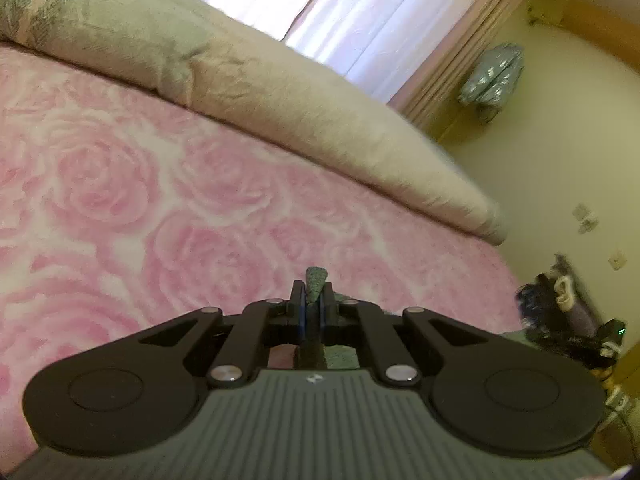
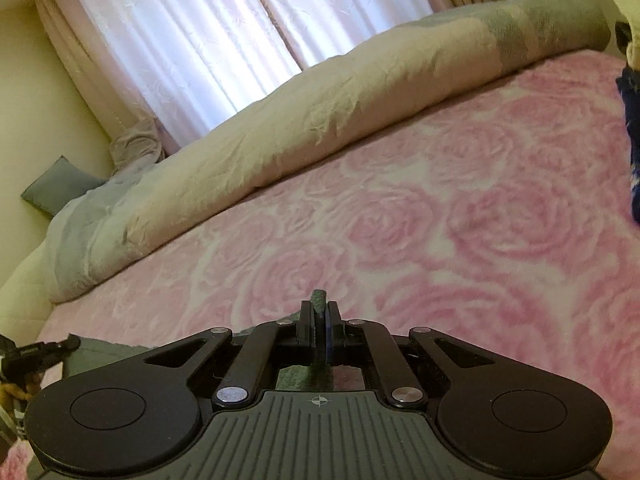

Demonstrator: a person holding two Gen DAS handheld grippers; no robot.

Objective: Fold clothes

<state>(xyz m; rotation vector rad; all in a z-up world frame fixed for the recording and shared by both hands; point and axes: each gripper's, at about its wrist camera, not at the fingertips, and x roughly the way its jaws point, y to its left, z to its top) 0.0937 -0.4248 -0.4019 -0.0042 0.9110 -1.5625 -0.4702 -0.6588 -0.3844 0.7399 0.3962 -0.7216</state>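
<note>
The left tool [image 1: 315, 296] has its two black fingers pressed together on a fold of grey-green cloth [image 1: 315, 282], a small tip of which pokes out beyond the fingertips at 12 o'clock. More of the same cloth shows under the tool, toward 6 o'clock. The right tool [image 2: 320, 318] is likewise clamped on the grey-green cloth [image 2: 319, 298], with a flat stretch of it trailing away toward 9 o'clock, low over the bed. Beyond both tools lies a pink blanket with a rose pattern [image 2: 460, 208], covering the bed. Past it, at 12 o'clock, a rolled beige and grey duvet [image 2: 320, 120] runs along the bed's far edge. Behind the duvet hang pale sheer curtains [image 2: 192, 40] lit from outside. In the right wrist view, a dark blue item [image 2: 634, 132] hangs at 3 o'clock. In the left wrist view, a cream wall [image 1: 552, 152] fills the 3 o'clock side.
</note>
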